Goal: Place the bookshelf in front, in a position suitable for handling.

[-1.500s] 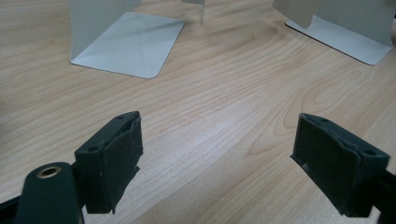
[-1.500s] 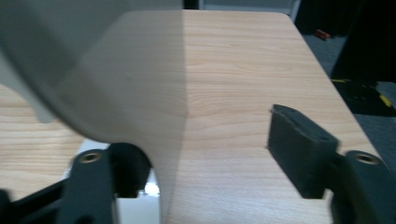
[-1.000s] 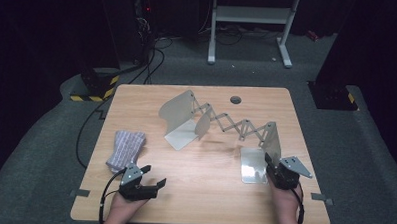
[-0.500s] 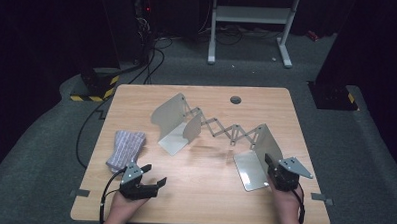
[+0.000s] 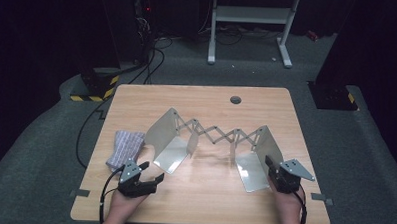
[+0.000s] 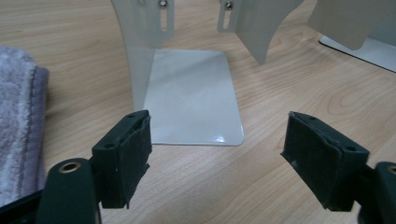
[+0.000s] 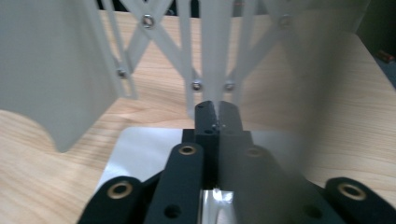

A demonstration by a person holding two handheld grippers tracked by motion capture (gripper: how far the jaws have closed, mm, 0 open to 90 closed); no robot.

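Observation:
A grey metal extending rack [image 5: 215, 135] with a scissor lattice stands across the middle of the wooden table [image 5: 203, 204]. My right gripper [image 5: 271, 162] is shut on the rack's right upright end plate [image 5: 266, 140]. In the right gripper view the plate's edge sits pinched between the jaws of that gripper [image 7: 217, 113], which have just been easing slightly. My left gripper [image 5: 152, 171] stands open near the front edge, just short of the rack's left foot plate [image 5: 171, 153]. Its jaws have just been closing a little, with nothing between them [image 6: 217, 154]; the foot plate [image 6: 191, 93] lies ahead.
A folded purple-grey towel [image 5: 126, 145] lies left of the left gripper, also at the left edge as the towel [image 6: 16, 121]. A round cable hole [image 5: 235, 100] sits near the table's far edge. Cables and a white stand are on the floor beyond.
The rack's left end has swung left and toward the near edge, so the rack now lies more nearly parallel to the front edge. Both hands stayed where they were.

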